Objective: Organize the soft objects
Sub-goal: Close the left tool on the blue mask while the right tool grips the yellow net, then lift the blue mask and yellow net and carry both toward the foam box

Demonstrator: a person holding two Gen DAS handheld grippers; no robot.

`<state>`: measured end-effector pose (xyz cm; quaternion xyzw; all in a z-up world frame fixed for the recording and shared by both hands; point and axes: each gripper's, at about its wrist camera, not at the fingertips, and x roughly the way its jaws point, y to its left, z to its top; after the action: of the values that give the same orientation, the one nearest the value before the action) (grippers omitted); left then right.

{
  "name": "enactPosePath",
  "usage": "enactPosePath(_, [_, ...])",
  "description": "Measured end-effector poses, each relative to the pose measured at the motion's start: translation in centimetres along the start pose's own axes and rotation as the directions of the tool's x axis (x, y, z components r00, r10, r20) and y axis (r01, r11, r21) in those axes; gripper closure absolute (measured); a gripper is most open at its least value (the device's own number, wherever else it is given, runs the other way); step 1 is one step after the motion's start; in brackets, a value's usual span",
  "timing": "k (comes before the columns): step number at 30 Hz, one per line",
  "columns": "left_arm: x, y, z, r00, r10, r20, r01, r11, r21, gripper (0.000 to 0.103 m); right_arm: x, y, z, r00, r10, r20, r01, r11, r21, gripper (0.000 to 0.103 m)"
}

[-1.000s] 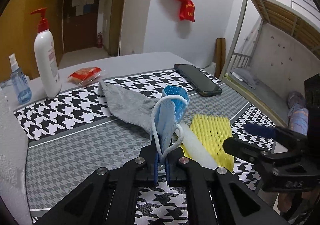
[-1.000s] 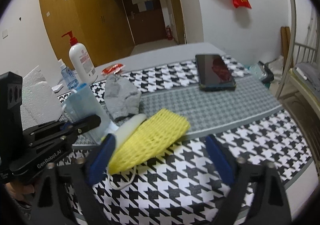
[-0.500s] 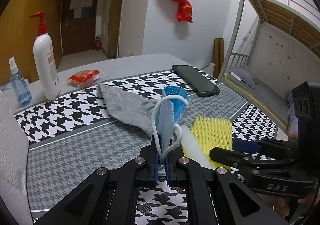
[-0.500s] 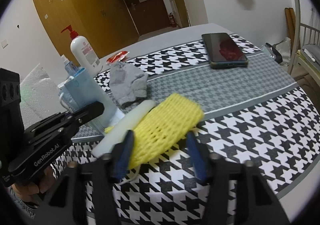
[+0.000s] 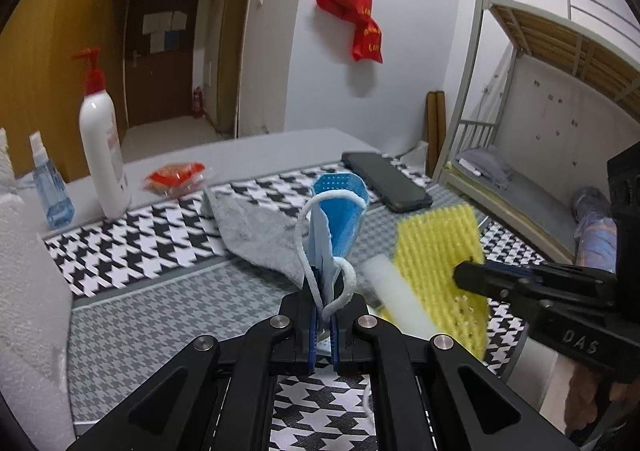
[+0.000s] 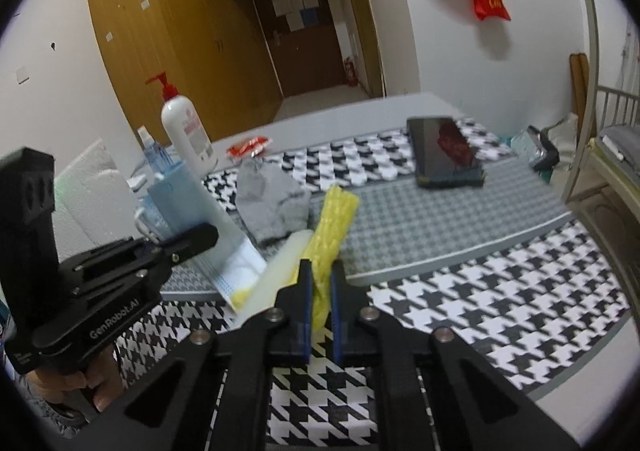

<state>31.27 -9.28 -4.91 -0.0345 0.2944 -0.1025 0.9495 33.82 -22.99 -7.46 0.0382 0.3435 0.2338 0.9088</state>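
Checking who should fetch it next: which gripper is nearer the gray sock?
Left. The left gripper, shut on the blue face mask, sits right at the gray sock. The right gripper, clamping the yellow foam net, is farther.

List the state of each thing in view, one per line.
left gripper: shut on the blue face mask, held upright.
right gripper: shut on the yellow foam net, lifted.
white foam strip: tilted, beside the net.
grey sock: crumpled on the table.
phone: flat, screen dark.
pump bottle: upright.
spray bottle: upright.
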Motion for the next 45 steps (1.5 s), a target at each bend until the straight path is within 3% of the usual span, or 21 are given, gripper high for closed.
enactPosePath(5, [-2.0, -0.6, 0.4, 0.998, 0.026, 0.058, -0.028, 0.999, 0.04, 0.098, -1.8, 0.0, 0.2, 0.999, -0.014, 0.037, 0.014, 1.0, 0.005, 0.093])
enactPosePath(32, [-8.3, 0.7, 0.3, 0.988, 0.109, 0.107, -0.11, 0.994, 0.003, 0.098, -8.0, 2.5, 0.1, 0.99, 0.01, 0.144, -0.006, 0.999, -0.033, 0.093])
enactPosePath(45, [-13.1, 0.6, -0.1, 0.972, 0.148, 0.181, -0.15, 0.989, -0.003, 0.098, -11.2, 4.9, -0.6, 0.979, 0.037, 0.199, -0.022, 0.997, -0.077, 0.093])
